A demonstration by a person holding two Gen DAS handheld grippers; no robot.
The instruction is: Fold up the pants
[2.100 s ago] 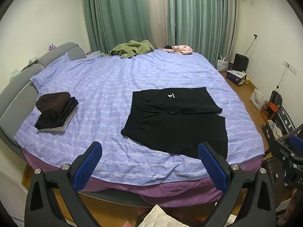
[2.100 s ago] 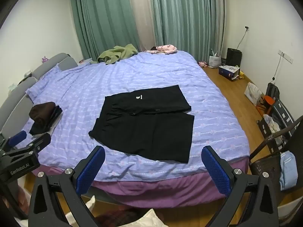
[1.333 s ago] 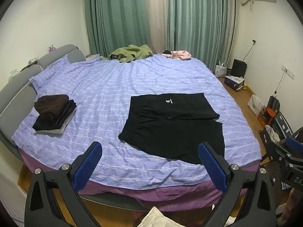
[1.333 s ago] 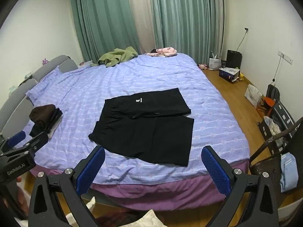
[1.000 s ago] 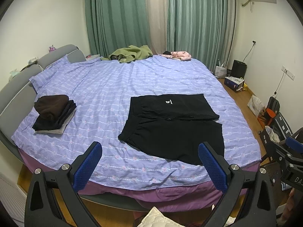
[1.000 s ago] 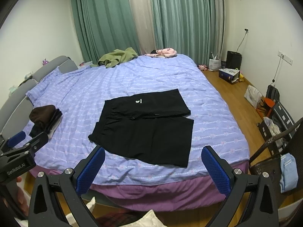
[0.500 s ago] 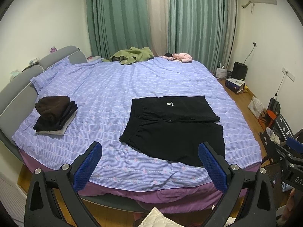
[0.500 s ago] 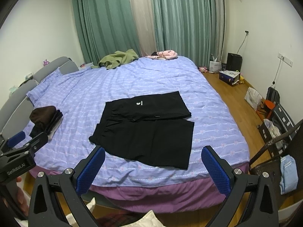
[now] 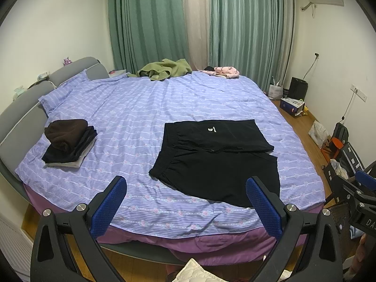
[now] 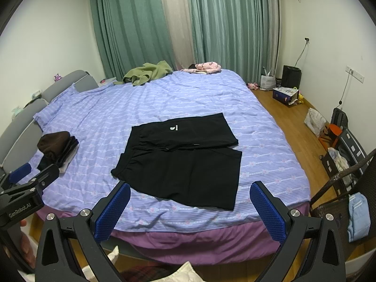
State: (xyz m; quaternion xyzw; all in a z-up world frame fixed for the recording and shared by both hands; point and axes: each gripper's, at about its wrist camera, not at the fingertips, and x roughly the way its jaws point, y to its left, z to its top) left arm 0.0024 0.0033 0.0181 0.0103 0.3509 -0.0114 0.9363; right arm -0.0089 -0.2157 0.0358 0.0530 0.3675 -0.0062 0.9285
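A pair of black pants [image 9: 218,162] lies flat on the purple striped bedspread [image 9: 141,108], near the foot-side edge of the bed, with one half folded over so a small white logo faces up. Both grippers are held back from the bed, above the wooden floor [image 10: 291,117], well apart from the cloth. The left gripper [image 9: 186,208] has its blue-padded jaws spread wide with nothing between them; the right gripper [image 10: 190,210] is just the same, wide apart and holding nothing. Over by the grey headboard [image 9: 21,108] sits a stack of folded dark clothes [image 9: 68,141]. At the far edge of the bed, below the green curtains [image 9: 145,21], lie a crumpled green garment [image 9: 164,70] and a pink one [image 9: 223,71].
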